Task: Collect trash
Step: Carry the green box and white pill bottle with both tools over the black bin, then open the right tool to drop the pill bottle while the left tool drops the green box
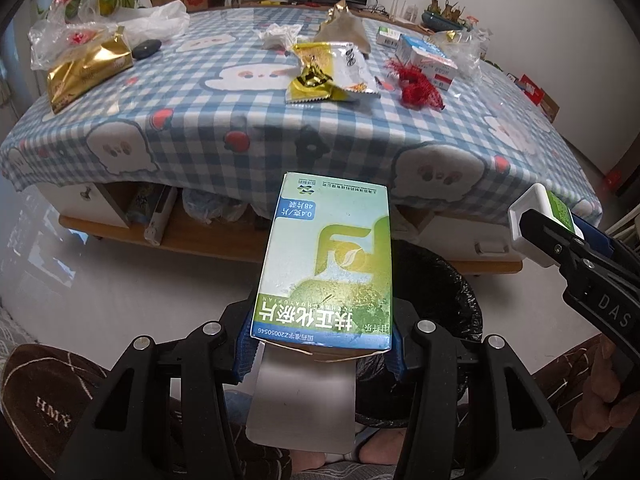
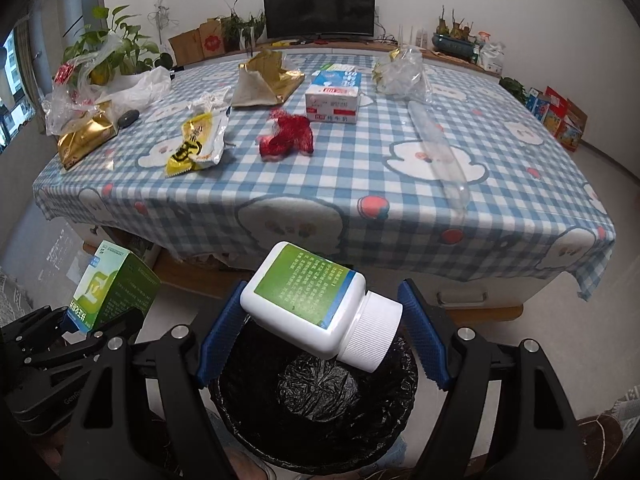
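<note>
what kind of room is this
Most likely a home living room: a dark monitor or TV on a low cabinet by the far wall, potted plants beside it, and a table under a blue checked cartoon tablecloth strewn with wrappers.

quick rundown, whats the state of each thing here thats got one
green carton: end flap open, clamped in left hand-held gripper
white pill bottle: capped, tilted, between the right hand-held gripper pads, over the bin
trash bin: black-lined, open, looks empty
television: screen dark
yellow wrapper: torn open
</note>
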`<action>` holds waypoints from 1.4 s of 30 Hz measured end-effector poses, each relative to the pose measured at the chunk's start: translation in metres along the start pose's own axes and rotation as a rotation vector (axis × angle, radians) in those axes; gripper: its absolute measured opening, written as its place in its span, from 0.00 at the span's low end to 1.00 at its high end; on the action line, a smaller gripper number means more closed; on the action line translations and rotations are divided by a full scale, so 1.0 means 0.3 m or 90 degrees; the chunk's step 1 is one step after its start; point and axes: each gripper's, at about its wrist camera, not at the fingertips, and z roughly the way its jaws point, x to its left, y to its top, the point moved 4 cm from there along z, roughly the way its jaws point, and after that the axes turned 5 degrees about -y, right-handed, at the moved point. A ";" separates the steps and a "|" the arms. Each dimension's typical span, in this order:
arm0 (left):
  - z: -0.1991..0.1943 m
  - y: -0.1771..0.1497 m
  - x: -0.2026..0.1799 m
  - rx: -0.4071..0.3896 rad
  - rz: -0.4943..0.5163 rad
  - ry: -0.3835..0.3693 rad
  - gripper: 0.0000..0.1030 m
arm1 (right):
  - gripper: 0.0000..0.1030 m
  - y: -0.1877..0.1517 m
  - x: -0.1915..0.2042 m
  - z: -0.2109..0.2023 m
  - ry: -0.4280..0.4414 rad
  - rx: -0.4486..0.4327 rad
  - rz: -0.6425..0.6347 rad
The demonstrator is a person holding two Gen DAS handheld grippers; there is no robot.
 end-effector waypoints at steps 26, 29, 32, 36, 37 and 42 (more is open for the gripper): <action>0.299 -0.065 0.044 0.077 -0.004 0.029 0.48 | 0.71 -0.194 0.029 0.387 0.019 0.148 -0.001; 0.318 -0.069 0.048 0.083 -0.004 0.031 0.48 | 0.71 -0.206 0.033 0.406 0.020 0.155 -0.003; 0.331 -0.072 0.058 0.088 -0.010 0.028 0.48 | 0.71 -0.211 0.035 0.416 0.025 0.156 -0.003; 0.347 -0.072 0.048 0.091 -0.008 0.027 0.48 | 0.71 -0.210 0.034 0.423 0.034 0.157 0.007; 0.350 -0.073 0.043 0.095 -0.009 0.025 0.48 | 0.71 -0.208 0.036 0.423 0.036 0.156 0.009; 0.379 -0.077 0.012 0.103 -0.003 0.023 0.48 | 0.81 -0.197 0.013 0.383 0.027 0.139 0.014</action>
